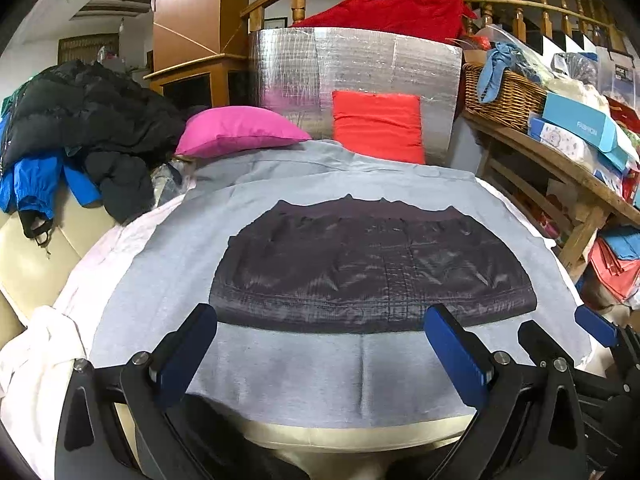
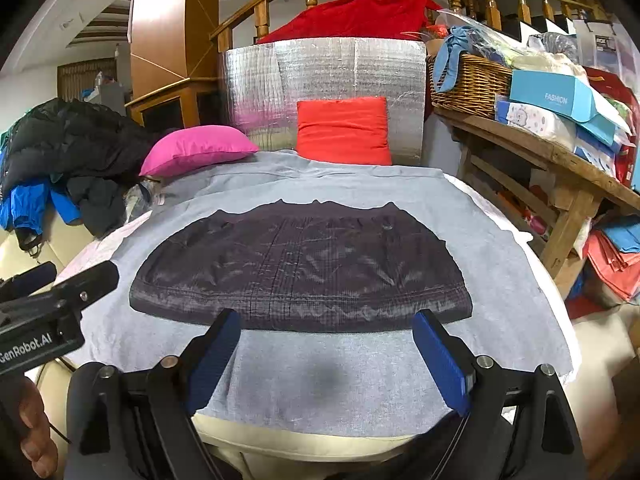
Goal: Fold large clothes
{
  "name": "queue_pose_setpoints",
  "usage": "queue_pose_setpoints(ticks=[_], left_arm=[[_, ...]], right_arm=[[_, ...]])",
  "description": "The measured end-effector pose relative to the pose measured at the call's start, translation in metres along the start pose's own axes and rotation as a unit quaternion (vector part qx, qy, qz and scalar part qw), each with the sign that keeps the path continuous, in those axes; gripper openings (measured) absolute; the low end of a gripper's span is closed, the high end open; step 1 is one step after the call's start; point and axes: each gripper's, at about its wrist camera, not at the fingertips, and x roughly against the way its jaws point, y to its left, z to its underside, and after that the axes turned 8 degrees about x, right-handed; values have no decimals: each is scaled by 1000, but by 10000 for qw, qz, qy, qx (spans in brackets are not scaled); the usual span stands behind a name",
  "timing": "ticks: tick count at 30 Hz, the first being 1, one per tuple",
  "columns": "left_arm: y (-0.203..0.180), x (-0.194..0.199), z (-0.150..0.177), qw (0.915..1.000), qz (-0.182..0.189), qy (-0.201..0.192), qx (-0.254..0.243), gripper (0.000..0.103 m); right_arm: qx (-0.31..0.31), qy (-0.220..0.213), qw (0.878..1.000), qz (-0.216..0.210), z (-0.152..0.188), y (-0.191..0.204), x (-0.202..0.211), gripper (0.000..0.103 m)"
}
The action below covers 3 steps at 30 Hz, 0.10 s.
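I am holding both grippers just above the near edge of the grey sheet [image 1: 304, 376] that is covering the cream sofa [image 1: 36, 264]. The dark garment [image 1: 372, 268] is lying flat and spread out in the middle of that sheet, its waistband toward the far edge and its hem toward me, nearly touching my fingertips.

The left gripper [image 1: 324, 336] is standing with its jaws wide apart, nothing between them but bare sheet and the garment's hem just beyond. The right gripper [image 2: 332, 340] is likewise standing with its jaws wide, gripping nothing, lined up with the right half of the hem. The two grippers are sitting side by side, each showing at the edge of the other's view.

At the far edge of the sheet a pink pillow [image 1: 236, 128] is lying toward the left and a red cushion [image 1: 378, 124] is leaning against a silver foil panel [image 1: 352, 60]. A pile of dark jackets [image 1: 88, 120] is sitting off the far left corner.
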Motion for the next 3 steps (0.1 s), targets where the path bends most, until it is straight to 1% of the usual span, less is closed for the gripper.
queue_pose_setpoints(ticks=[2,3], left_arm=[[-1,1,0,9999,-87,-69,-47,103],[-1,1,-1,10000,-48,-51,-46,103]], right_arm=[[1,1,10000,-4,0,0,0,90],[13,4,10000,-5,0,1,0,90]])
